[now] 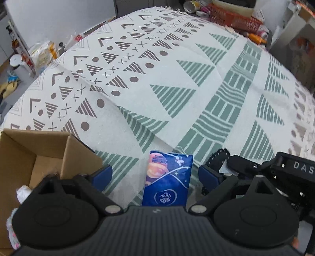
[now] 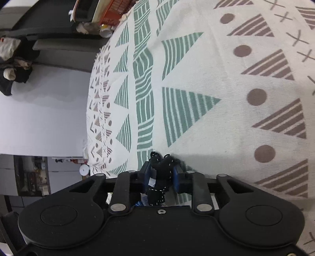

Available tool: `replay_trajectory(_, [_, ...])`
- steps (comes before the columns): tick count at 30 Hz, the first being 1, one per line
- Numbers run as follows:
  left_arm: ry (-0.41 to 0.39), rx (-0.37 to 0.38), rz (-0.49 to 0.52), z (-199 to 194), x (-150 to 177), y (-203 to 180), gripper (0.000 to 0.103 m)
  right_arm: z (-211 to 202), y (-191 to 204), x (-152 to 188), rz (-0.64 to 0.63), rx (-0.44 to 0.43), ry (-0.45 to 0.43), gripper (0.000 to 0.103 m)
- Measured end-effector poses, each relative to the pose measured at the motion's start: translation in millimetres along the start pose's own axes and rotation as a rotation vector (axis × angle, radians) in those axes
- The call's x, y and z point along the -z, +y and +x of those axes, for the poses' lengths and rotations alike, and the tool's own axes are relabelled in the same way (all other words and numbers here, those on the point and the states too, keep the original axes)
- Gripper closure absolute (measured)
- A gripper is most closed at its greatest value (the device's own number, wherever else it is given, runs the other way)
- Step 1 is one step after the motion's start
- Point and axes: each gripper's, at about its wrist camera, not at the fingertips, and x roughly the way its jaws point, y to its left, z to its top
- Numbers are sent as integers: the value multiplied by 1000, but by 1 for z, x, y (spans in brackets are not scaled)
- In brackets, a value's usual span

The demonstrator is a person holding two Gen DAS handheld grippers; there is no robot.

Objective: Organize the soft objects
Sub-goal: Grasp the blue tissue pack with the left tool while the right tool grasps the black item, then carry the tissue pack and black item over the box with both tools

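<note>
the left gripper [image 1: 155, 175] hangs low over the cloth with its blue-padded fingers [image 1: 103, 176] spread wide apart, and a blue tissue pack [image 1: 167, 180] lies flat on the patterned cloth [image 1: 177, 78] between them, touching neither pad. just to the left of that gripper sits an open cardboard box [image 1: 39, 155], flaps up, with something pale and fluffy [image 1: 22, 194] showing at its near edge; what it is i cannot tell. on the right, close beside the left gripper, the right gripper [image 2: 162, 174] comes in tilted on its side, its fingers [image 2: 177, 180] drawn in tight around a black fabric piece with white stitching [image 2: 160, 169], which bunches up between the pads and pokes out past the tips. seen from the left wrist, that same black piece [image 1: 219, 157] rests just above the cloth, right of the tissue pack. beyond them the cream cloth with green striped triangles and brown dots and crosses stretches away across the surface. at the far edge lies an orange basket [image 1: 232, 17] among loose clutter, and off to the far left a white bin [image 1: 18, 66] stands on the floor
</note>
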Motion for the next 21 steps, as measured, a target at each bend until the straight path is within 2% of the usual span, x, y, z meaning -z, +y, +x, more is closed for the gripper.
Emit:
replay_trajectory(3, [5,23,41,-1,4,-5,16,-7,-8,2,9,-3,-18,83])
replay_trajectory(6, [4,20,51,1,6,-10,16,-16,-12,3,11,3,-28,83])
replay_trajectory(12, [53,38,22,19,7,-16,17,-37,-14,4,-3,39,-55,84])
replay_trajectory(13, [63,39,20,22,8,-16,20,-41,-14,4,-6,40,-60,84])
replay_trajectory(16, [85,63,-39,24,10,-10,42,-48,-12,7,-12,44,-72,84])
replay_trajectory(17, [84,72,-60,22,10,-8,53,-50,-10,8,-17,43,-75,84])
replay_trajectory(21, [75,78,-79,10,10,-6,53,-58,0,15,-43,41,-83,84])
